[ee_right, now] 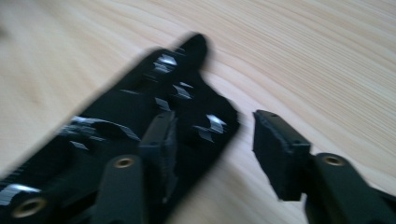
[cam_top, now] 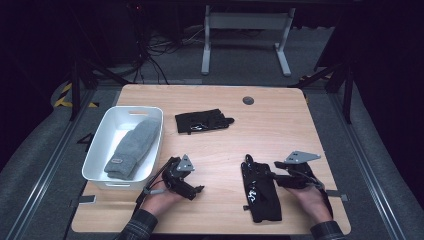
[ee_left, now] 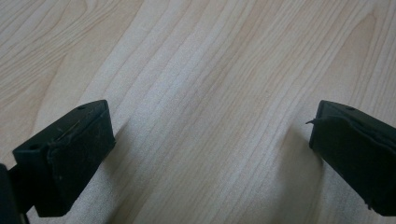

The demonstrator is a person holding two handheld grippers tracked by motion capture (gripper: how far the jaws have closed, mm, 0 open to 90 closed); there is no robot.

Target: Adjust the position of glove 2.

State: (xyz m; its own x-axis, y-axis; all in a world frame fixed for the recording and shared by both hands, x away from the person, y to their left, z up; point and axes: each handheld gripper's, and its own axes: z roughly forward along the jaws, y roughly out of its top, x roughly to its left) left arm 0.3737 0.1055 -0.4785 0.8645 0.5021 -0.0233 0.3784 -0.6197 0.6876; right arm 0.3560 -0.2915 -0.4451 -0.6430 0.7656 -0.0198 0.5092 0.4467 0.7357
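Note:
A black glove (cam_top: pixel 260 192) with pale markings lies flat on the wooden table (cam_top: pixel 280 125) at the front right. My right gripper (cam_top: pixel 272 176) sits at the glove's right edge, held low and pointing left. In the right gripper view the glove (ee_right: pixel 140 107) is blurred; one jaw hangs over it and the other over bare wood, so my right gripper (ee_right: pixel 215 122) is open and grips nothing. My left gripper (cam_top: pixel 199 190) rests near the front left, and the left gripper view shows this gripper (ee_left: pixel 210 158) wide open over bare table. A second black glove (cam_top: pixel 202 121) lies farther back.
A white bin (cam_top: pixel 95 150) stands at the table's left edge with a grey knitted piece (cam_top: pixel 131 147) inside. A dark round grommet (cam_top: pixel 248 100) sits near the far edge. Beyond the table are cables and a white table frame (cam_top: pixel 245 30) on the floor.

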